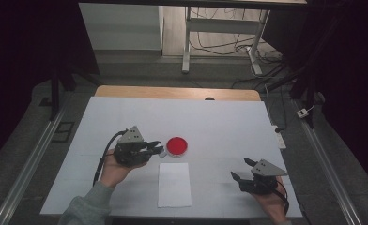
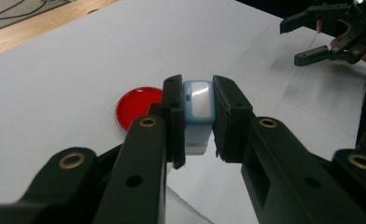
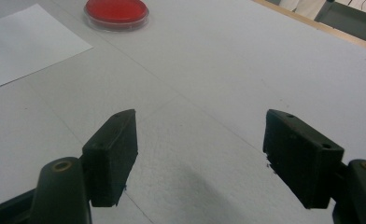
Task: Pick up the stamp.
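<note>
A white-covered worktop (image 1: 219, 122) with a wooden far edge stands on grey floor (image 1: 140, 70); beyond it, a white desk frame (image 1: 187, 42) (cables (image 1: 219, 44) trailing beneath) and dark curtains (image 1: 346, 70) either side.

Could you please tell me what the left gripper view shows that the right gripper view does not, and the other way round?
Left gripper view alone: the left gripper shut on a small light-blue block with a pale face, and the right gripper open farther off in a hand. Right gripper view alone: the right gripper's two black jaws seen close, wide apart with nothing between them, and a white sheet of paper. Both: the red round dish and the white table top.
</note>
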### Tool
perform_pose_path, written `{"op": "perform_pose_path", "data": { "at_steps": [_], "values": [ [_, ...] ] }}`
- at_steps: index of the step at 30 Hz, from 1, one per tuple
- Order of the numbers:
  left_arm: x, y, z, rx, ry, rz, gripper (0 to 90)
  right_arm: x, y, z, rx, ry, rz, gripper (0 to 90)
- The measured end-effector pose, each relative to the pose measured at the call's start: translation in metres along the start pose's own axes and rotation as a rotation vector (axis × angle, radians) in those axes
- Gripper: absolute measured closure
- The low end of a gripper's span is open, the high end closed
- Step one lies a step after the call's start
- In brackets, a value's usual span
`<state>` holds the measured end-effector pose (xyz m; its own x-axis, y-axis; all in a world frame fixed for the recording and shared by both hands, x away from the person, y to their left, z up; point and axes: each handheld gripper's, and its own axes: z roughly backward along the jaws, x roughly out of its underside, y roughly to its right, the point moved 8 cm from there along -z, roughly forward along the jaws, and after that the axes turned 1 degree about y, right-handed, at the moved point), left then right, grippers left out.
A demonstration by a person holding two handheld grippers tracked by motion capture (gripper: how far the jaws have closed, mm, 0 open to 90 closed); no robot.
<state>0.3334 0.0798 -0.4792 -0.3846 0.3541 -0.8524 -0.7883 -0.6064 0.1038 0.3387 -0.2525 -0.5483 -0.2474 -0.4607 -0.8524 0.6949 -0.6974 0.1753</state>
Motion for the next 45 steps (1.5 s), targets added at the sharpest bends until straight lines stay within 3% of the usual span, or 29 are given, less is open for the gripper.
{"op": "perform_pose_path", "data": {
  "at_steps": [29, 45],
  "values": [
    [-0.015, 0.039, -0.045, 0.093, -0.027, -0.046, 75.6, -0.001, -0.002, 0.0, -0.003, 0.003, -0.002, 26.1],
    [-0.011, 0.036, -0.043, 0.084, -0.031, -0.04, 75.6, 0.0, -0.003, -0.001, -0.007, 0.001, 0.0, 26.2]
  ]
}}
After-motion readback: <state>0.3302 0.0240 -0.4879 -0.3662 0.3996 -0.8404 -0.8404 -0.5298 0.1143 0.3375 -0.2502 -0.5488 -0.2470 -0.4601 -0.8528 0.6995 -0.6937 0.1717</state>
